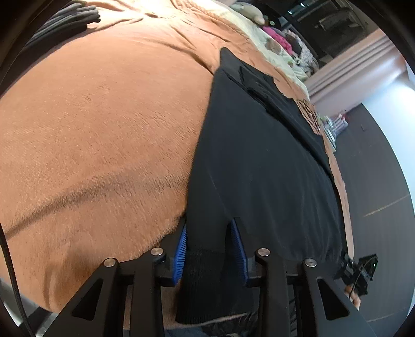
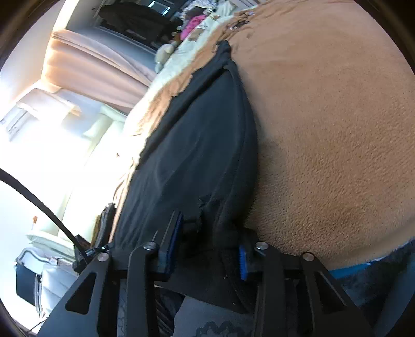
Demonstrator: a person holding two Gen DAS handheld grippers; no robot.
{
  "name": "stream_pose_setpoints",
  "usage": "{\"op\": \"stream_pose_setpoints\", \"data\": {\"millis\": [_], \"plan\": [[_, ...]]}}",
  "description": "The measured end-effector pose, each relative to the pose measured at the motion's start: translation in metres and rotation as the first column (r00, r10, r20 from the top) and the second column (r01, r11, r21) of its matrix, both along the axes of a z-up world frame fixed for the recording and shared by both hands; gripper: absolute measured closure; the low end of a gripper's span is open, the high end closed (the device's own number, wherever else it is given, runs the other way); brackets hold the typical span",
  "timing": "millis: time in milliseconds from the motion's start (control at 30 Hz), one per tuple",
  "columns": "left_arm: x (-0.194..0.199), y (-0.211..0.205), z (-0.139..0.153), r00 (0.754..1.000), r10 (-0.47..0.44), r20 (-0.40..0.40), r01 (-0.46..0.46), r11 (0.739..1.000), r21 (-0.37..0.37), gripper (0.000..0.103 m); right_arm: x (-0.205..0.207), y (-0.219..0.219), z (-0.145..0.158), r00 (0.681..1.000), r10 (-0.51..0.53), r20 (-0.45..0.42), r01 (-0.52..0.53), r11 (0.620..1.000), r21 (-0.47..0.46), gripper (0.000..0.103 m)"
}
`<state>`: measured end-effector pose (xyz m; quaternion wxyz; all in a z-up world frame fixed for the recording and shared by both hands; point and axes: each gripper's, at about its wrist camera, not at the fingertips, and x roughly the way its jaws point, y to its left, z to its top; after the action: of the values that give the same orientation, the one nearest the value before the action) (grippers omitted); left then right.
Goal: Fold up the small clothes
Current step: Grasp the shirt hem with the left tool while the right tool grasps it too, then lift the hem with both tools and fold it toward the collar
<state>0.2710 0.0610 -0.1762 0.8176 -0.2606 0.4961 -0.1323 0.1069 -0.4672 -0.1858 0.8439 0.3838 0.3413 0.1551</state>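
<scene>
A black garment (image 1: 259, 155) lies stretched out on an orange fleece blanket (image 1: 103, 129). My left gripper (image 1: 211, 228) has its blue-padded fingers on either side of the garment's ribbed hem, with a gap still showing between pads and cloth. In the right wrist view the same black garment (image 2: 197, 145) runs away from me over the blanket (image 2: 337, 129). My right gripper (image 2: 211, 228) straddles the bunched near edge of the garment, its jaws spread apart around the cloth.
A stack of folded dark clothes (image 1: 67, 20) lies at the far left of the bed. Pillows and a pink item (image 1: 280, 41) sit at the bed's far end. The other gripper (image 1: 358, 272) shows at the garment's right corner. Curtains (image 2: 98, 67) hang beside the bed.
</scene>
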Motion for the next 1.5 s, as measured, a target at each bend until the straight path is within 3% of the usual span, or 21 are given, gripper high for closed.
{"op": "stream_pose_setpoints", "data": {"millis": [100,133,200,333,633,700,800,933,1500], "plan": [[0.004,-0.001,-0.002,1.000,0.016,0.004,-0.016,1.000,-0.004,0.070,-0.004,0.005,0.008,1.000,-0.006,-0.016,0.005,1.000,-0.022,0.094],[0.005,-0.002,-0.002,1.000,0.017,0.003,-0.017,1.000,-0.004,0.070,-0.008,0.006,0.014,1.000,-0.011,-0.015,0.011,0.999,-0.036,0.095],[0.004,-0.004,-0.001,1.000,0.018,0.005,-0.018,1.000,0.004,0.070,-0.015,0.006,0.026,0.999,-0.049,-0.011,0.048,0.996,-0.071,0.096],[-0.001,-0.007,0.000,1.000,0.021,0.014,-0.021,1.000,0.003,0.070,-0.032,-0.014,0.045,0.988,-0.153,0.024,0.154,0.988,-0.035,0.097],[-0.001,-0.024,-0.001,0.999,0.020,0.027,-0.020,0.999,0.027,0.072,-0.044,-0.014,0.046,0.993,-0.116,0.013,0.117,0.993,-0.030,0.097],[0.001,-0.028,-0.001,0.999,0.026,0.026,-0.028,0.998,0.060,0.086,-0.047,-0.016,0.045,0.993,-0.115,0.009,0.116,0.993,-0.021,0.097],[0.000,-0.026,0.003,0.999,0.039,0.036,-0.041,0.997,0.072,0.093,-0.040,-0.014,0.048,0.993,-0.117,0.017,0.117,0.993,-0.020,0.097],[-0.011,-0.020,0.024,0.994,0.057,0.095,-0.066,0.993,0.094,0.094,-0.041,-0.008,0.056,0.993,-0.105,0.047,0.106,0.994,-0.029,0.097],[-0.056,0.013,0.109,0.964,0.064,0.256,-0.067,0.998,0.004,0.095,-0.077,0.010,0.098,0.984,-0.071,0.162,0.079,0.996,-0.047,0.097]]}}
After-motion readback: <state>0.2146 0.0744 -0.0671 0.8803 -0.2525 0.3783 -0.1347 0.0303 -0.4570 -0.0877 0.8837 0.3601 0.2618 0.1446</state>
